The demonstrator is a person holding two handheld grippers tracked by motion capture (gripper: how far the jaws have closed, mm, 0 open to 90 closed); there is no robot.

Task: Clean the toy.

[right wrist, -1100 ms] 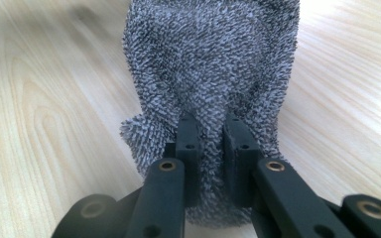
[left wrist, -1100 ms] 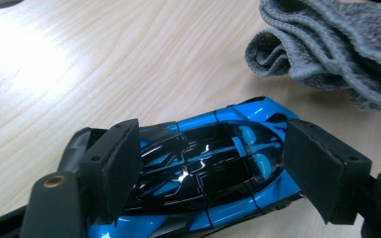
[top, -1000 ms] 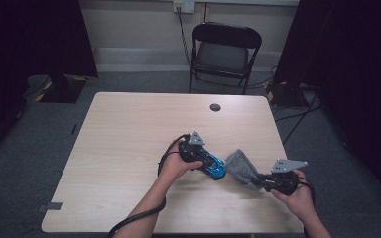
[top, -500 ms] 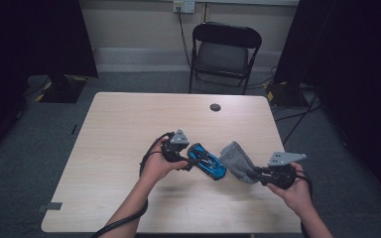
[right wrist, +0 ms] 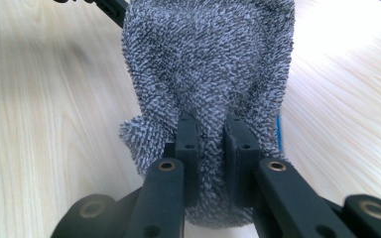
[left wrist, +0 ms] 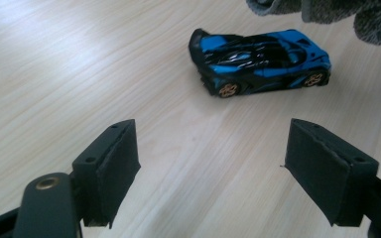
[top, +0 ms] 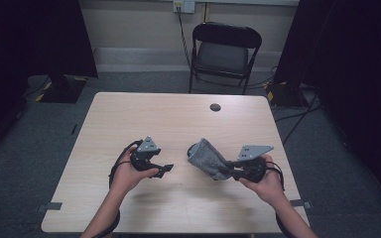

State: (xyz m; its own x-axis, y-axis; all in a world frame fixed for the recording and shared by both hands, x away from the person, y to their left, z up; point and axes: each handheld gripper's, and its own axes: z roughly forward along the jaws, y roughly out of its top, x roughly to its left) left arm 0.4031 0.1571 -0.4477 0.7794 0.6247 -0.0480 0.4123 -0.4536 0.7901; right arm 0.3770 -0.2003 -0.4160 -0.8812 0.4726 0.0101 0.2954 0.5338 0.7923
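Observation:
A blue and black toy car (left wrist: 260, 62) stands on the light wooden table (top: 178, 119), a short way ahead of my left gripper (left wrist: 213, 139). That gripper (top: 164, 169) is open, with nothing between its jaws. My right gripper (right wrist: 211, 131) is shut on a grey fluffy cloth (right wrist: 208, 74). In the high view the cloth (top: 207, 156) hangs off the table ahead of the right gripper (top: 226, 173), over the spot where the car stands, and hides most of it. The cloth's edge (left wrist: 327, 12) shows just beyond the car in the left gripper view.
A small black disc (top: 215, 107) lies near the table's far edge. A black folding chair (top: 223, 54) stands behind the table. Cables lie on the floor at the right. Bare tabletop stretches to the left and far side of both hands.
My left gripper has drawn back to the left, away from the car. My right gripper has risen and carried the cloth left, so that it now covers the car in the high view.

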